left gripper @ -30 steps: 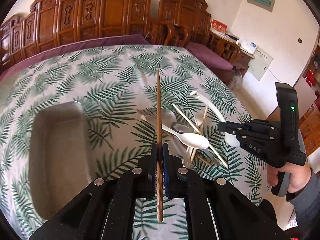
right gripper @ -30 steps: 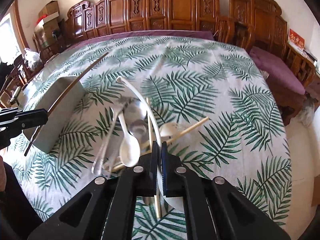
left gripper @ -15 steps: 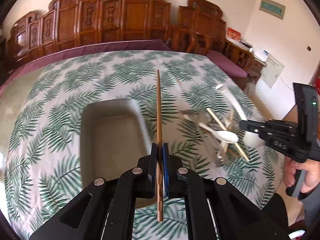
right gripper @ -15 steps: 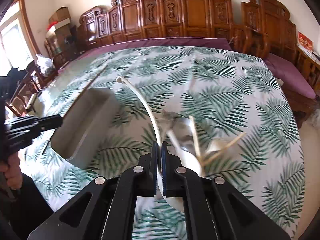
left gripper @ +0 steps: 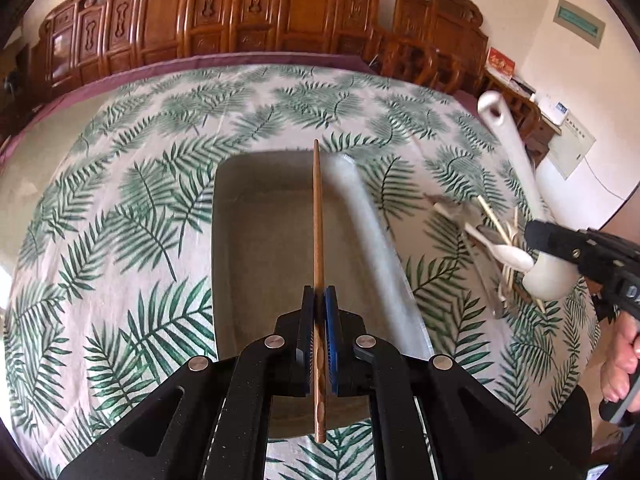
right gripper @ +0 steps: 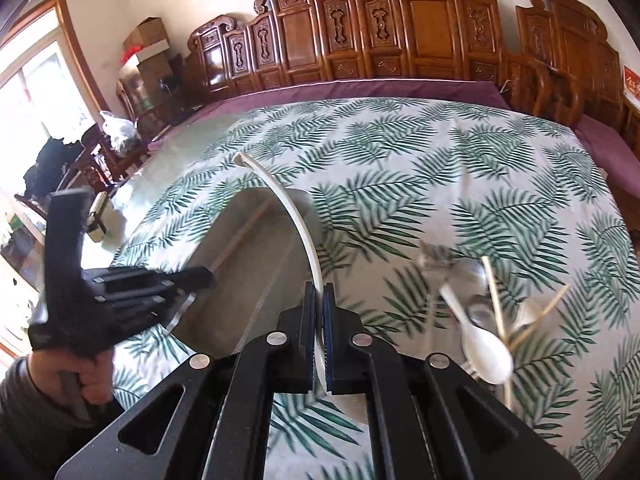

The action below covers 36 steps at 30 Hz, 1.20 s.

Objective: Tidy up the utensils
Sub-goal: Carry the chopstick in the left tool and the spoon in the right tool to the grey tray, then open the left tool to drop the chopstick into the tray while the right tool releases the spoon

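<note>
My left gripper is shut on a brown wooden chopstick and holds it lengthwise over the grey rectangular tray. My right gripper is shut on a large white ladle spoon, whose handle arcs up over the tray's right edge. In the left wrist view the ladle and right gripper sit at the right. The left gripper shows at the left in the right wrist view. A pile of spoons and chopsticks lies on the tablecloth right of the tray.
The round table has a leaf-print cloth. Carved wooden chairs line the far side. The utensil pile also shows in the left wrist view. Boxes and bags stand by a window at far left.
Both grippers have swung left from the utensil pile to the tray. The chopstick now hangs over the tray's middle and the ladle over its right edge.
</note>
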Available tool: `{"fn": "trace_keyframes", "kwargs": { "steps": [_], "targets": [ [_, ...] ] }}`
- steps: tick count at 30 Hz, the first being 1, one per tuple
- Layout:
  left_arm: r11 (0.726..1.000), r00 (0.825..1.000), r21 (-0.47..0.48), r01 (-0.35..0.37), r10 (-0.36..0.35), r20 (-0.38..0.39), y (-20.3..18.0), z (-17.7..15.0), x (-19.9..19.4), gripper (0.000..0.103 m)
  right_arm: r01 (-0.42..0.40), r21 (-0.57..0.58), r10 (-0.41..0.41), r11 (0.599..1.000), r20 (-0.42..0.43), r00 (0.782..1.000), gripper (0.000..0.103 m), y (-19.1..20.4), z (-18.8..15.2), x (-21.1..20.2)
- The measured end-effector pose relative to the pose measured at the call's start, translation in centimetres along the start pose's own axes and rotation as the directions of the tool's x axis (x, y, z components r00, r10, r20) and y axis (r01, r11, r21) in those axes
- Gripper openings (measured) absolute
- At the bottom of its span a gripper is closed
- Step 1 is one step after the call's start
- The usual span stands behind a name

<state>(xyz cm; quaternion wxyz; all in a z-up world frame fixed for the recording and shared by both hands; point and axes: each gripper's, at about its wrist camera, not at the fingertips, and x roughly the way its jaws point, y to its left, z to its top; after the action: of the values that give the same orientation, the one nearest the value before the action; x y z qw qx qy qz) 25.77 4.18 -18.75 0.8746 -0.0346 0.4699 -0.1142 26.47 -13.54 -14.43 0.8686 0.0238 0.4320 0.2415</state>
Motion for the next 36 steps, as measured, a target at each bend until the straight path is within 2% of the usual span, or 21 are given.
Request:
{"fn": "trace_keyframes", "kwargs": {
  "steps": [7, 13, 18, 23, 25, 27, 32, 36],
  "targets": [
    [1.0, 1.0, -0.026, 0.015, -0.016, -0.005, 0.9, 0.0, 0.5, 0.005, -0.033, 0.005, 0.033, 0.999, -0.005, 0.999, 0.004, 2.2, 0.9, 1.6],
    [1.0, 1.0, -0.024, -0.003, 0.003, 0.005, 1.4, 0.4, 0.6, 0.005, -0.051, 0.014, 0.051, 0.999, -0.004, 0.999, 0.005, 3.3, 1.3, 2.5],
    [0.999, 0.999, -0.045, 0.002, -0.001, 0.032, 2.2, 0.7, -0.3, 0.005, -0.065, 0.034, 0.065, 0.997, -0.005, 0.998, 0.005, 3.8, 1.5, 3.2],
    [0.999, 0.997, -0.047, -0.024, 0.027, 0.072, 3.1, 1.0, -1.9, 0.005, -0.089, 0.058, 0.09, 0.994, -0.009, 0.996, 0.005, 4.7, 1.9, 4.2],
    [0.998, 0.995, -0.05, -0.04, 0.044, 0.087, 3.6, 1.2, -2.5, 0.007, -0.097, 0.065, 0.098, 0.993, -0.011, 0.995, 0.005, 5.0, 2.0, 4.6],
    [0.997, 0.993, -0.055, -0.063, 0.068, 0.101, 4.2, 1.3, -3.1, 0.017, -0.104, 0.078, 0.105, 0.992, -0.016, 0.994, 0.005, 5.3, 2.0, 5.2],
    [0.991, 0.985, -0.089, -0.099, 0.11, 0.129, 6.2, 1.4, -4.5, 0.028, -0.138, 0.115, 0.142, 0.984, -0.026, 0.99, 0.005, 6.2, 2.2, 6.6],
    [0.987, 0.982, -0.12, -0.104, 0.121, 0.143, 7.4, 1.5, -5.2, 0.03, -0.162, 0.141, 0.169, 0.977, -0.037, 0.985, 0.005, 6.7, 1.9, 7.7]
  ]
}}
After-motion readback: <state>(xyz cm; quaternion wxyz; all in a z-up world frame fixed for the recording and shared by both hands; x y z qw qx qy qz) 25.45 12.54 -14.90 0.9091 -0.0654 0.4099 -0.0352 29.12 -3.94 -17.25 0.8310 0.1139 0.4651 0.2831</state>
